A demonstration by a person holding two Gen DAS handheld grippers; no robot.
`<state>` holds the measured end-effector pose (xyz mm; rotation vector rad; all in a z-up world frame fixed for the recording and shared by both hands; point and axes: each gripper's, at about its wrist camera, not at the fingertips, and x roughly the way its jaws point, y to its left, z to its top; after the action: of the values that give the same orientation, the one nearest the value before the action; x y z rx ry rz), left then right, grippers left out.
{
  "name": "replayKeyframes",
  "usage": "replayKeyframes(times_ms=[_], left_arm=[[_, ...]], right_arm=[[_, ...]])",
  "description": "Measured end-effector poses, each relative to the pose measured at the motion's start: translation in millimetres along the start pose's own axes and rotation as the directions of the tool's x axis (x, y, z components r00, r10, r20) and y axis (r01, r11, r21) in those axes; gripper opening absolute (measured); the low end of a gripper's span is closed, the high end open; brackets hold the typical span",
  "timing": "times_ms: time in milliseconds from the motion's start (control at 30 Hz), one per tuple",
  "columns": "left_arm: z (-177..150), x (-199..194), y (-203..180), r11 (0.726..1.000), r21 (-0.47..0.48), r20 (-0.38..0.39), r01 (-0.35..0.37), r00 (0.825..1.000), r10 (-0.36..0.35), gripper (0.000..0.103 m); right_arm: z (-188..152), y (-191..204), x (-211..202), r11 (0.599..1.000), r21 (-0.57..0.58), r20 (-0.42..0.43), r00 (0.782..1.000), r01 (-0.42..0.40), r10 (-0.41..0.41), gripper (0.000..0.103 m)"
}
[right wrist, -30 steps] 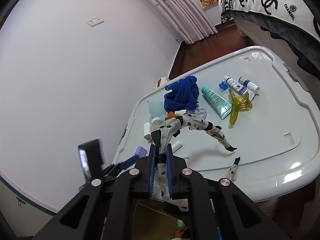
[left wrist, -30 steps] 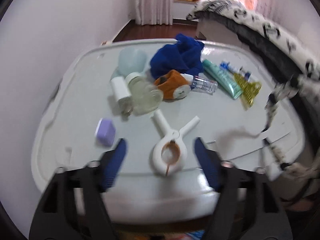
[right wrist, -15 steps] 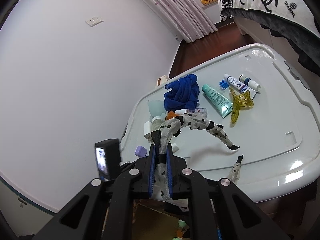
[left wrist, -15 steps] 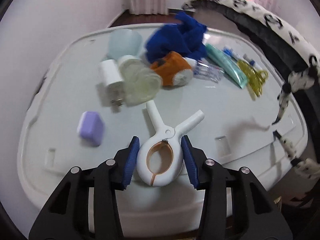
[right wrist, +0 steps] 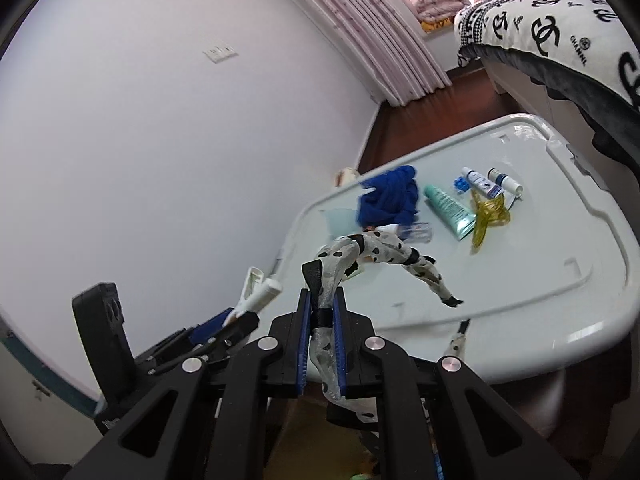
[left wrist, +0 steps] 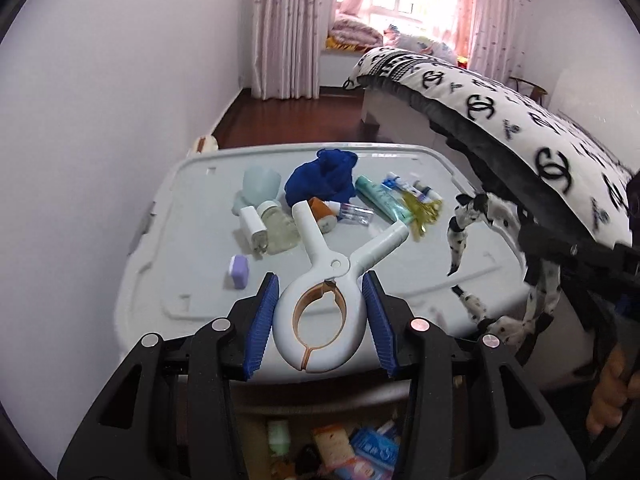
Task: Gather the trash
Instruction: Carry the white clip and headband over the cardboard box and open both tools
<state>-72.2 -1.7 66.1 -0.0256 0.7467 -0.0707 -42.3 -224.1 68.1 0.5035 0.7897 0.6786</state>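
Note:
My left gripper point(left wrist: 322, 284) is shut on a large white clamp clip point(left wrist: 326, 292) and holds it lifted above the front edge of the white bin lid point(left wrist: 192, 280). My right gripper point(right wrist: 322, 304) is shut on a white cloth band with black spots point(right wrist: 372, 256), which hangs over the lid; it also shows at the right of the left wrist view point(left wrist: 468, 220). The left gripper and the clip's handles point(right wrist: 260, 288) show at the lower left of the right wrist view.
On the lid lie a blue cloth point(left wrist: 324, 176), a pale cup point(left wrist: 260, 184), a glass bottle point(left wrist: 280, 224), a white charger point(left wrist: 252, 224), a purple block point(left wrist: 239, 271), an orange item point(left wrist: 322, 212), a green tube point(left wrist: 380, 196), a yellow clip point(left wrist: 420, 208). A box of items point(left wrist: 344, 448) sits below. A bed point(left wrist: 520, 120) stands right.
My left gripper closed on the white clip and lifted it off the lid, pulling back. My right gripper keeps hold of the spotted band and has shifted little.

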Motion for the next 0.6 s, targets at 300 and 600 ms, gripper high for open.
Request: replayKeyframes(times_ms=[300,600], left_arm=[[-79.1,-31.5,-9.3,0.999,0.024,-0.118,0.024,0.993,-0.021,0.043],[-170.6,53.3,5.9,0.998,0.018,-0.493,-0.052,0.868,0.054,0.095]], right_arm=[[-75.0,34.3,-43.9,1.0,-0.019,-0.114,0.993,0.019,-0.021,0.011],[-152.3,-8.2,9.2,0.953,-0.07,-0.344,0.89,0.294,-0.3,0.064]])
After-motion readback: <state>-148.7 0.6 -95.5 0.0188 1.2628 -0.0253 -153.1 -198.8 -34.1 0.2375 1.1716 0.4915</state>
